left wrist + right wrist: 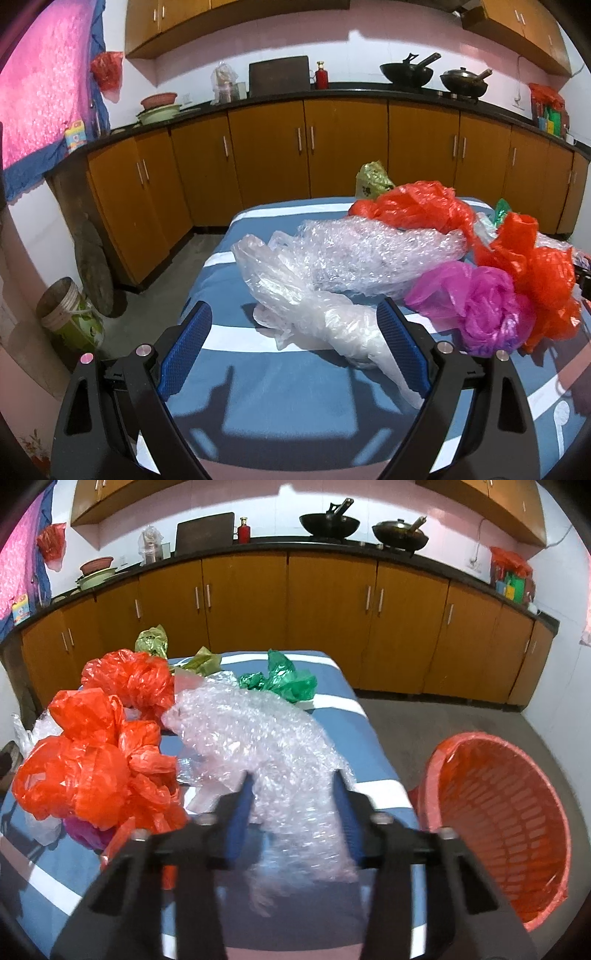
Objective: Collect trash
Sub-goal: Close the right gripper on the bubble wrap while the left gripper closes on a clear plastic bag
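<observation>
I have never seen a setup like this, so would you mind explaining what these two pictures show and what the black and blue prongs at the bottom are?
Those prongs are two-finger grippers that a person holds, one in each hand. Each carries a fisheye camera looking along its fingers, so each picture is that gripper's own view.

In the left view, the left gripper stands open around a clear plastic bag without pressing on it. In the right view, the right gripper has its jaws against a sheet of bubble wrap.

Both look over a table with a blue and white striped cloth strewn with crumpled plastic: red bags, a purple bag and a green bag. A red basket stands on the floor to the table's right.
</observation>
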`<state>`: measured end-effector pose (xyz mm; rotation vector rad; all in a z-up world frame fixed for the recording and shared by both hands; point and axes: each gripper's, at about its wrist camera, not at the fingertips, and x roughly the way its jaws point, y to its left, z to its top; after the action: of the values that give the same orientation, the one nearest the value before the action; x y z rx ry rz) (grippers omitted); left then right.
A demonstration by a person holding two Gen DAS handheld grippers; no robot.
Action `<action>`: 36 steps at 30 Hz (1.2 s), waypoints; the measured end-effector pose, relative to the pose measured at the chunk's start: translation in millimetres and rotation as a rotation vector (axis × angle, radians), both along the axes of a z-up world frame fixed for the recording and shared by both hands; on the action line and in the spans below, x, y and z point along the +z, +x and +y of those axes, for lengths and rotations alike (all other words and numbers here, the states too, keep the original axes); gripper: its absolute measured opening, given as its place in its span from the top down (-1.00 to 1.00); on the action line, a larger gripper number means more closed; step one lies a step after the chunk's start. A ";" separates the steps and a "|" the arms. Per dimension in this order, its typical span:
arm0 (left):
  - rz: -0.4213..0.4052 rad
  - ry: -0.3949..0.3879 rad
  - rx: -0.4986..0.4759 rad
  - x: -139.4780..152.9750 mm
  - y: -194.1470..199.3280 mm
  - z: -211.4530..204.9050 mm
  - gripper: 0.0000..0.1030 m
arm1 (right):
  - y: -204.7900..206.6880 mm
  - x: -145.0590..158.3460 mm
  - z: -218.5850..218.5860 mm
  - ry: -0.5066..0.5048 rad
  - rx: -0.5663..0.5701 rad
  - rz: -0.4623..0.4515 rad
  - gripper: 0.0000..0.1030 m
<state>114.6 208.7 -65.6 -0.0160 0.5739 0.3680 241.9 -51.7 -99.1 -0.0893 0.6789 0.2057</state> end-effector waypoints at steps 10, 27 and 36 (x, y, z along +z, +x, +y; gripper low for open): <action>0.059 -0.095 0.029 -11.5 22.3 16.3 -0.73 | -7.9 6.3 0.1 0.054 0.023 -0.016 0.73; 0.130 -0.210 0.032 -25.7 49.3 32.8 0.18 | -9.9 6.1 3.7 0.048 0.030 -0.021 0.73; 0.089 -0.227 -0.020 -17.8 34.6 28.0 0.86 | -14.0 8.0 3.3 0.054 0.033 -0.023 0.73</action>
<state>149.2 236.7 -83.4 -0.2124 0.7015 0.2835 227.9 -48.3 -91.1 -0.0505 0.6484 0.2540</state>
